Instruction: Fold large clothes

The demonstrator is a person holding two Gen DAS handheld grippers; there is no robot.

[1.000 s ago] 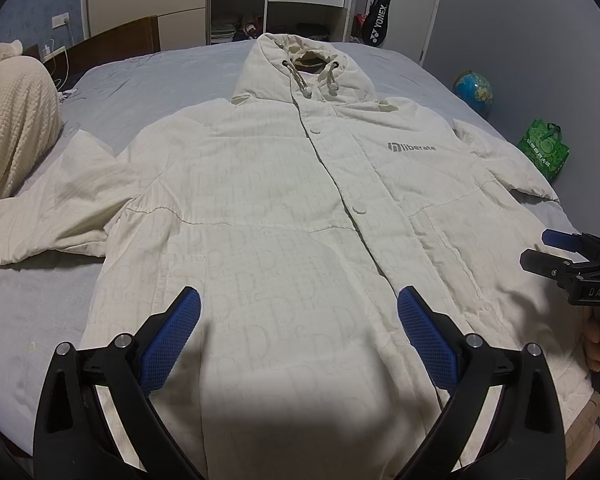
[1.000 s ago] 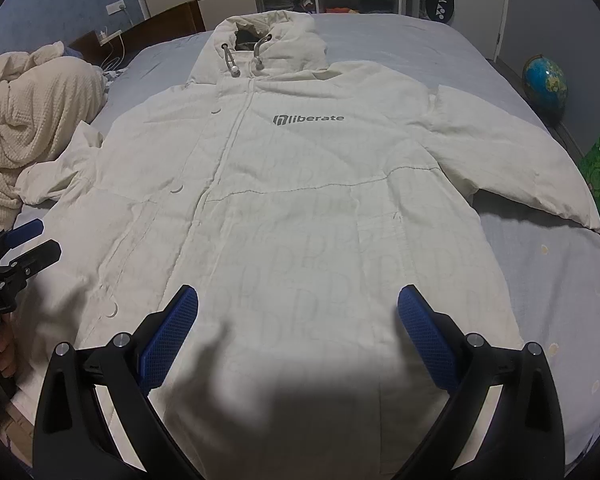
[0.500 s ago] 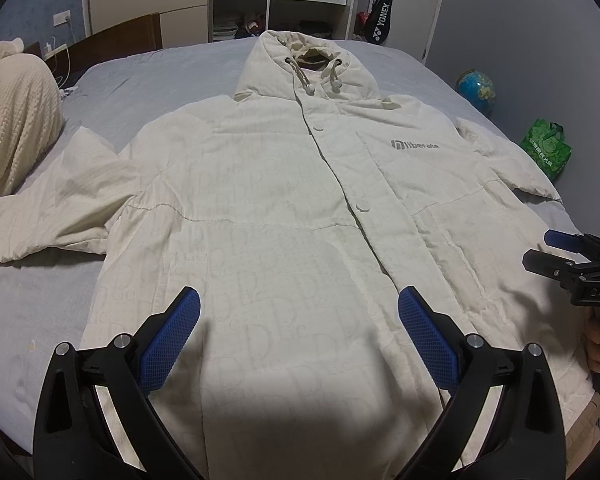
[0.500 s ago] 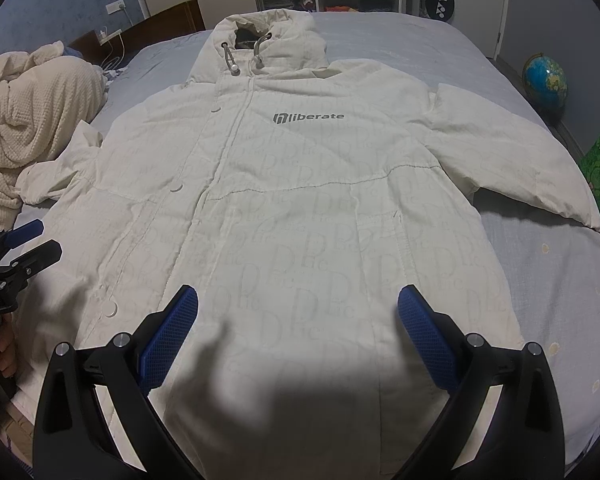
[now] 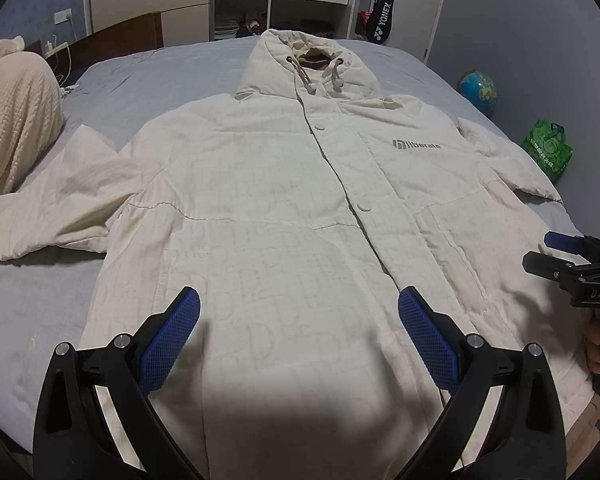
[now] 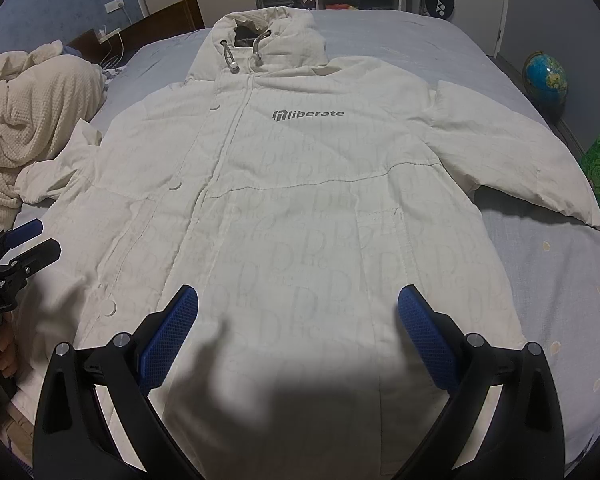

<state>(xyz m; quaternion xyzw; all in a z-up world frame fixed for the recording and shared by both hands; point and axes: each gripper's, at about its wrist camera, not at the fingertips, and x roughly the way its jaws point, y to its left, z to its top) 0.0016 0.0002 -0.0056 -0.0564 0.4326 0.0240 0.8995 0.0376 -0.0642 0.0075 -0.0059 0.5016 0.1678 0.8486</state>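
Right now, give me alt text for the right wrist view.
A cream hooded coat lies flat, front up, on a grey bed. The open right gripper hovers over its hem; the left gripper shows at the left edge.

The coat [image 5: 284, 216] is cream-white, with a faint tone-on-tone pattern of large letters and a dark grey "liberate" logo [image 6: 308, 114] on the chest. The bed sheet [image 5: 148, 80] is pale grey-blue. A knitted blanket [image 6: 24, 120] is beige with a waffle texture. The gripper pads [image 5: 172, 340] are blue with a fine mesh texture, on black arms. The globe [image 6: 546, 78] is blue with green and yellow land, and the bag [image 5: 548, 148] is bright green.
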